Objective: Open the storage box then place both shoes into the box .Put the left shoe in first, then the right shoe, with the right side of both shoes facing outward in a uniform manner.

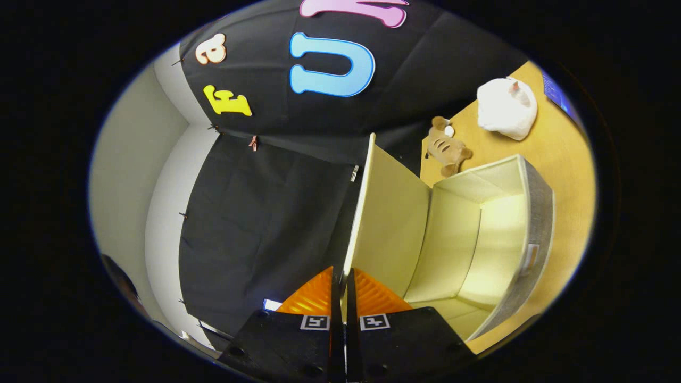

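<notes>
Grip: my gripper (pixel 343 298) is clamped on the thin cream lid panel (pixel 385 218) of the grey fabric storage box (pixel 537 229); both fingers press the lid's free edge, one per face, no gap.
Lid: swung up and edge-on to me, running from my fingertips toward 12 o'clock. It looks like fabric over stiff card, so light and flat, prob. floppy only at the hinge.
Box: open, cream-lined cavity at approx. 2 o'clock from my fingers, nothing in it. Looks light and collapsible, so it may skid on the tan wooden table (pixel 569 159) if I tug sideways.
Hold point: the edge mid-span where I am now seems best (a corner grab would likely twist the panel). Fabric face gives decent friction.
Beyond box: small brown plush toy (pixel 448 149) at 1 o'clock, just past the box's far corner; white crumpled cloth bundle (pixel 506 109) further out the same way.
Stage: I judge the opening step nearly done; shoe placing not begun.
Shoes: can't say where they lie.
</notes>
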`<action>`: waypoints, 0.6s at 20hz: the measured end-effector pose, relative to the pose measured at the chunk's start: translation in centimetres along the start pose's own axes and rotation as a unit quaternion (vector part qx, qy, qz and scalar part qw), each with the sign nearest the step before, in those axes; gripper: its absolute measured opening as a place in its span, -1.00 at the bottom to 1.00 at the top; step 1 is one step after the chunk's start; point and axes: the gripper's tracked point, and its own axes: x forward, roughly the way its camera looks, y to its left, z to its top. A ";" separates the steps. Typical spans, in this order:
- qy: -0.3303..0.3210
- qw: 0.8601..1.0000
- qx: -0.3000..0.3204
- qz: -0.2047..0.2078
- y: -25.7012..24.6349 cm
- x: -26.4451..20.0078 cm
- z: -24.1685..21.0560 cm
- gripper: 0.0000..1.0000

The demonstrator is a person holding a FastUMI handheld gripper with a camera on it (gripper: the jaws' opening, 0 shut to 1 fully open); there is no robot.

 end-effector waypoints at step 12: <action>0.016 0.999 -0.021 -0.030 2.1 14.2 -3.3 -0.88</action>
